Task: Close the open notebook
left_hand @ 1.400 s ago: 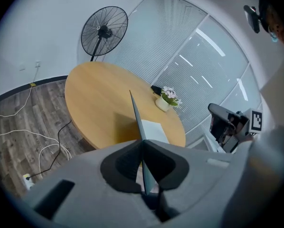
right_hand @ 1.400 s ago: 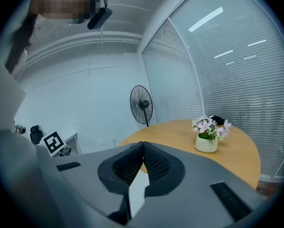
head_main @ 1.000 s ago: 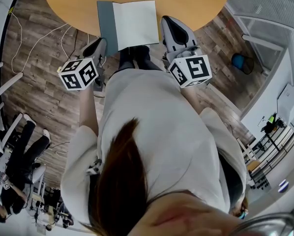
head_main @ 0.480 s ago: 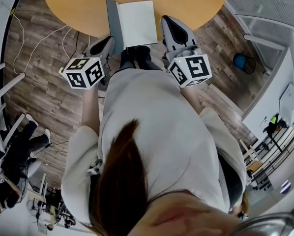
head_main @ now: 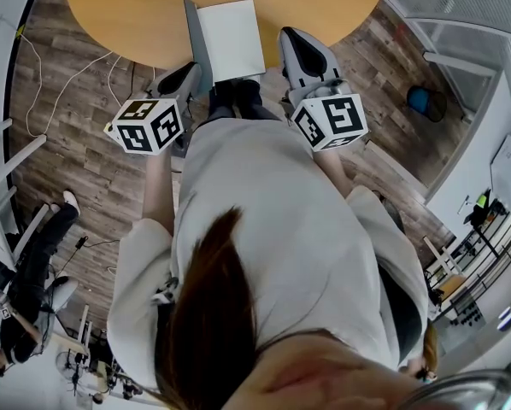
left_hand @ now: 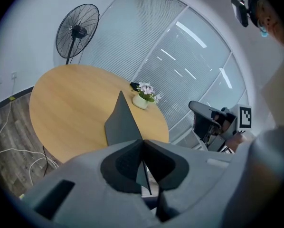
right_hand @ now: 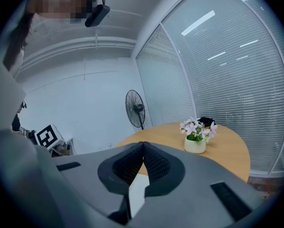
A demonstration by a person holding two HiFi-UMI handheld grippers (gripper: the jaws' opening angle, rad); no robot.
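Observation:
The notebook (head_main: 231, 38) lies at the near edge of the round wooden table (head_main: 127, 15), its white page facing up. Its grey left cover (head_main: 192, 34) stands steeply raised. In the left gripper view this cover (left_hand: 122, 122) rises straight out of my left gripper (left_hand: 143, 142), whose jaws are shut on the cover's near edge. The same left gripper (head_main: 196, 69) shows in the head view at the notebook's near left corner. My right gripper (head_main: 284, 36) hovers beside the notebook's right edge, shut (right_hand: 143, 144), with nothing between its pads; the white page (right_hand: 137, 189) shows below them.
A small pot of flowers (left_hand: 142, 99) and a dark object stand on the far side of the table. A standing fan (left_hand: 77, 30) is behind it, before glass walls with blinds. Cables (head_main: 76, 67) run over the wooden floor at left, where a person (head_main: 25, 289) sits.
The grey cover has swung up from lying flat to standing steeply. My left gripper has moved right and a little up with it. The right gripper has barely shifted.

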